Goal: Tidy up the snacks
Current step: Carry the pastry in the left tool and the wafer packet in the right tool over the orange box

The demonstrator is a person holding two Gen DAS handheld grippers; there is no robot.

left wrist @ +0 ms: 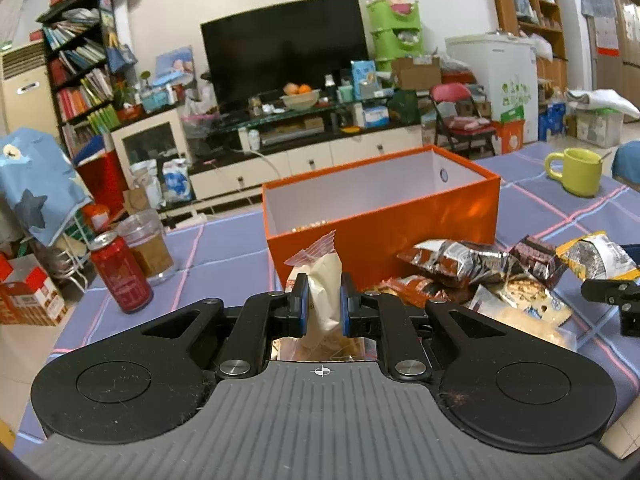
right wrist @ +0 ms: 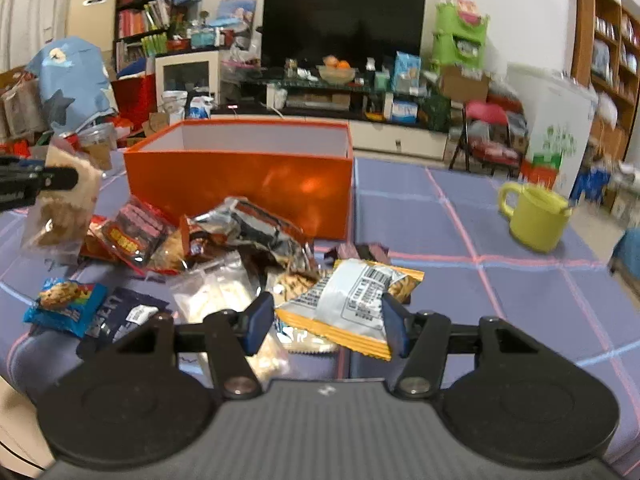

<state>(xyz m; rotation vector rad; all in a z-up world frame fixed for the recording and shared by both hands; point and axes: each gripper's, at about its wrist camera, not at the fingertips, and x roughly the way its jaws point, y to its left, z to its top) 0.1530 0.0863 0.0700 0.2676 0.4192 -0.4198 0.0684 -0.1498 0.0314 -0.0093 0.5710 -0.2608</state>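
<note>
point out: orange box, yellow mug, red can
orange box [right wrist: 240, 184]: right wrist view, front wall.
yellow mug [right wrist: 536, 220]: right wrist view, side of body.
red can [left wrist: 120, 276]: left wrist view, side of body.

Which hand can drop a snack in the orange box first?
Probably the left. Its tongs are already shut on a clear cookie bag, lifted right in front of the orange box. The right tongs are open around a yellow snack bag, not gripping it yet.

Left tool [left wrist: 324, 304] clamps clear snack packet [left wrist: 325, 296]; orange box [left wrist: 380, 216] just beyond; red can [left wrist: 120, 276] left.
</note>
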